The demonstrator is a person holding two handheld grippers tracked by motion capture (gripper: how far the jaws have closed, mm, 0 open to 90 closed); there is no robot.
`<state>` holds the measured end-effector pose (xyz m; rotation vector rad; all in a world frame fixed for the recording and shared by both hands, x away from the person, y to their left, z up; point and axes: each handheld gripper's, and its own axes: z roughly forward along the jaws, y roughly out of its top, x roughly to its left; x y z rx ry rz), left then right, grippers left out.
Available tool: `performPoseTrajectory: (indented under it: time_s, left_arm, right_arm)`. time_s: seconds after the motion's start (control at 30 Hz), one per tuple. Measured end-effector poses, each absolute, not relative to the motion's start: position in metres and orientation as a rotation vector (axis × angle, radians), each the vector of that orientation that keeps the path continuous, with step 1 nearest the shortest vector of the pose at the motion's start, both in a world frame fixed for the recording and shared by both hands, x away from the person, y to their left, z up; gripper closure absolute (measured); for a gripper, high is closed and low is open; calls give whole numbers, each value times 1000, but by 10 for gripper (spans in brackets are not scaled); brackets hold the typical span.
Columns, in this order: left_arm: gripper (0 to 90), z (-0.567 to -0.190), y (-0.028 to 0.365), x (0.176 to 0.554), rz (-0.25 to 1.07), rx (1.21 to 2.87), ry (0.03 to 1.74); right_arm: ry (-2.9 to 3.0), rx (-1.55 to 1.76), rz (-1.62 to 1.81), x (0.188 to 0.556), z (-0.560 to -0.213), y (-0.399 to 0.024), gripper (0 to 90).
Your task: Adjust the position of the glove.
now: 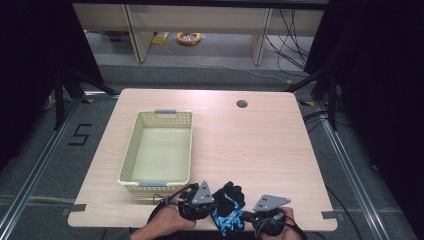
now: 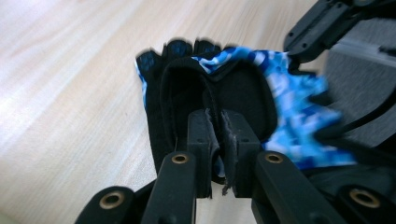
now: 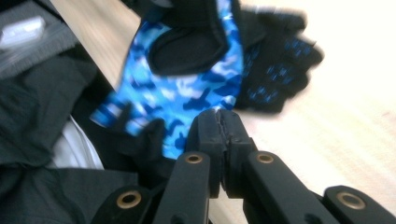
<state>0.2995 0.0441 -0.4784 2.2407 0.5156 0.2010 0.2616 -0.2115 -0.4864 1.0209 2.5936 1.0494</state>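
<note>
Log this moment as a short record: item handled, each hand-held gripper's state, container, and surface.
item: blue camouflage and black fabric glove, at the table's near edge
left hand-held gripper: shut on the glove's black cuff
right hand-held gripper: shut on the glove's blue edge
container: pale yellow perforated plastic basket with grey handles, empty, beyond the glove
surface: light wooden table

- Blue-camouflage and black cloth glove (image 1: 227, 209): soft, matt fabric.
- Pale wood-grain table (image 1: 260, 145): smooth, faintly shiny.
- Cream perforated plastic basket (image 1: 131, 150): matt.
- Black plastic left gripper (image 2: 215, 140): matt, brass-coloured metal rivets.
</note>
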Motion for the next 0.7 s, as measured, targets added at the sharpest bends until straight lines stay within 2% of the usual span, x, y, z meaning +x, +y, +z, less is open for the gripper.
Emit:
performPoseTrajectory:
  time_s: [0.27,0.7]
  left_arm:
    - [820,-468,51,279,56,2082,603]
    - [814,-485,47,280,-95,1987,770]
  right_arm:
    - [2533,966,1011,276,-459,-219,893]
    - [2572,827,953,333,-445,-185,894]
